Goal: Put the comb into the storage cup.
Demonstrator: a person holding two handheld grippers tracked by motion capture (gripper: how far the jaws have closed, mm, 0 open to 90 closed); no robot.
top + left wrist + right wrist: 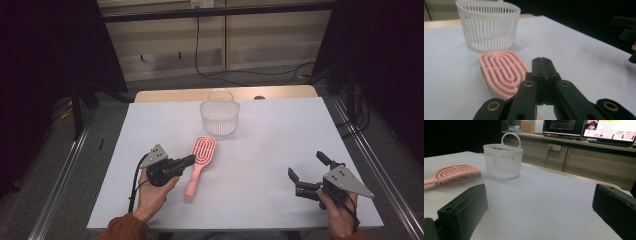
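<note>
Pink plastic vented hairbrush (200, 160) lies bristles-down mid tabletop (270, 150), just in front of white slotted plastic basket (219, 117). Left tongs (190, 159) closed w/ nothing between, tips beside brush handle. Right tongs (307, 167) spread wide, well apart.

White basket (219, 119) is blocking the far middle, pink brush (200, 159) is lying just before it; surface (280, 145) right of both is lying open.

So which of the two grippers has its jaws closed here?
The left gripper, beside the pink hairbrush: its jaws are pressed together on nothing. The right gripper, off to the side, has its jaws spread wide.
</note>
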